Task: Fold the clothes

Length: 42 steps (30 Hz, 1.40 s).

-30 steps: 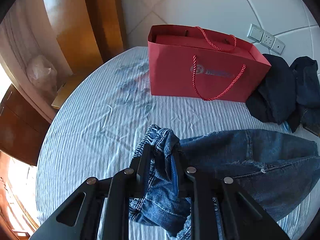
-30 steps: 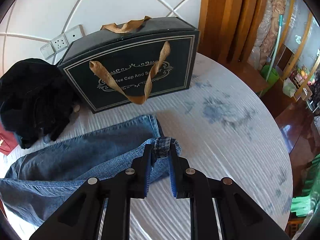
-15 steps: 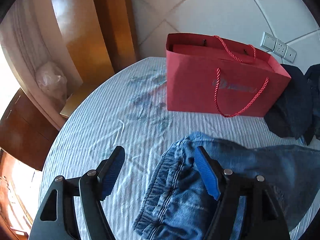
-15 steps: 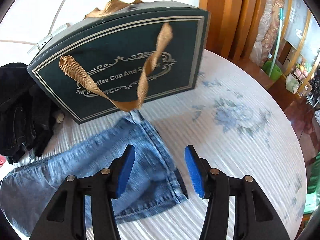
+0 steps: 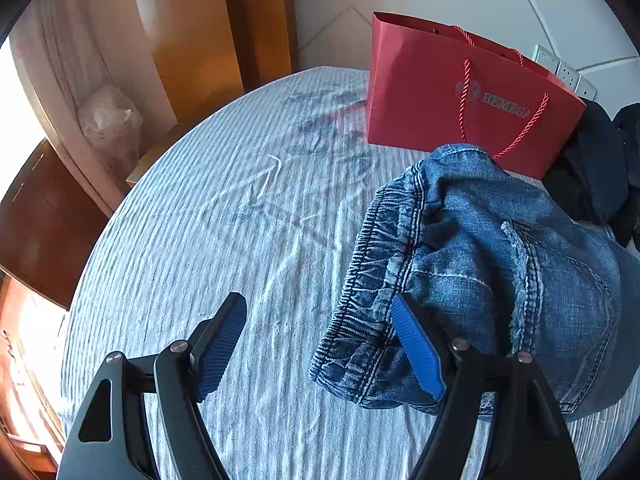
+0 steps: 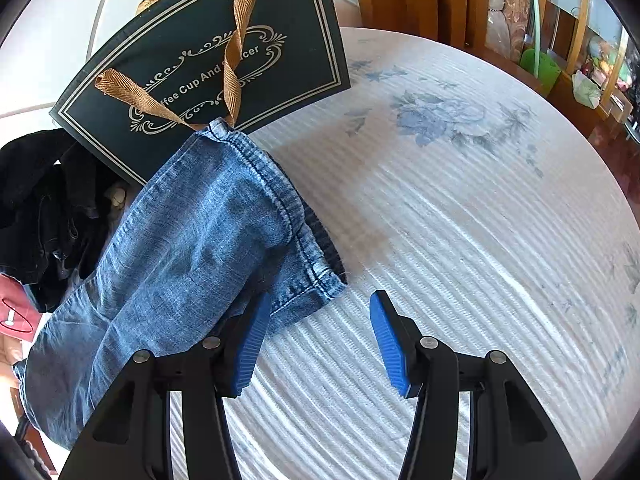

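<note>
Both claws are hanging open, the left gripper (image 5: 320, 346) and right gripper (image 6: 318, 334) gripping nothing. Faded blue denim jeans (image 5: 480, 264) are lying on the striped pale-blue bedsheet (image 5: 240, 240), hem (image 6: 280, 208) doubled over; further folds are probably remaining. Beyond are standing a red paper bag (image 5: 460, 96) and a dark green gift box (image 6: 208, 64).

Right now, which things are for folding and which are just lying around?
For the job: jeans, left gripper, right gripper, both open.

Just lying around: red bag, dark green bag, dark clothes pile, bedsheet.
</note>
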Each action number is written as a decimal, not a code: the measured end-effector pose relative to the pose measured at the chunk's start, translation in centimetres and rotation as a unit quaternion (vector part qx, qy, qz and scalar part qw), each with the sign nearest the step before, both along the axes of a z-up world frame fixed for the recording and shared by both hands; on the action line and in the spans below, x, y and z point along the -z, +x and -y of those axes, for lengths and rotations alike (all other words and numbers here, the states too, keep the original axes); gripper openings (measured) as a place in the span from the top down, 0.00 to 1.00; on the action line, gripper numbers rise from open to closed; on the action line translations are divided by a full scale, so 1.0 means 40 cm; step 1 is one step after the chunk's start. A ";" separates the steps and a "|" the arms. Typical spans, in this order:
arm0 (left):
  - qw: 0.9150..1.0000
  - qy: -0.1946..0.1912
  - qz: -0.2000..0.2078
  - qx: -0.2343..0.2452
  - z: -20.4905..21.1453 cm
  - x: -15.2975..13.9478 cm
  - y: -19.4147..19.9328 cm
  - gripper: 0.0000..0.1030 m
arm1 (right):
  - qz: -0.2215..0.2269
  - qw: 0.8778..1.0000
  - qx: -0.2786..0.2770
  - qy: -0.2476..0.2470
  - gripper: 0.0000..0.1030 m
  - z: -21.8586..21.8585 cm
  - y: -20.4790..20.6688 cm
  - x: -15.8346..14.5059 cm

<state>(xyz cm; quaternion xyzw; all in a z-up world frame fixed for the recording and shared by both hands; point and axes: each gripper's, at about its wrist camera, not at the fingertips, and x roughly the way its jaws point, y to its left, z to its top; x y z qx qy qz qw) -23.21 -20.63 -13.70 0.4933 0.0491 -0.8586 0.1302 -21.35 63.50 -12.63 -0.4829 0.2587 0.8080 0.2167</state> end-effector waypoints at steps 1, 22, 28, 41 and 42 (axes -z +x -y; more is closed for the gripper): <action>1.000 0.002 0.003 0.006 -0.006 0.009 -0.007 0.26 | -0.003 1.000 0.002 -0.001 0.50 0.002 -0.007 0.000; 0.997 -0.019 0.065 0.022 -0.027 0.048 -0.049 0.84 | 0.048 0.996 -0.015 0.073 0.83 0.004 -0.115 -0.076; 0.997 -0.015 0.070 0.024 -0.046 0.057 -0.044 0.66 | 0.032 0.999 0.026 -0.010 0.34 -0.064 -0.020 -0.006; 0.998 0.061 -0.009 -0.029 0.003 0.012 0.023 0.23 | -0.022 0.997 0.040 -0.060 0.34 -0.015 -0.026 0.054; 0.998 0.058 -0.006 -0.029 -0.002 0.022 0.016 0.23 | -0.021 0.997 0.039 -0.060 0.34 -0.010 -0.030 0.058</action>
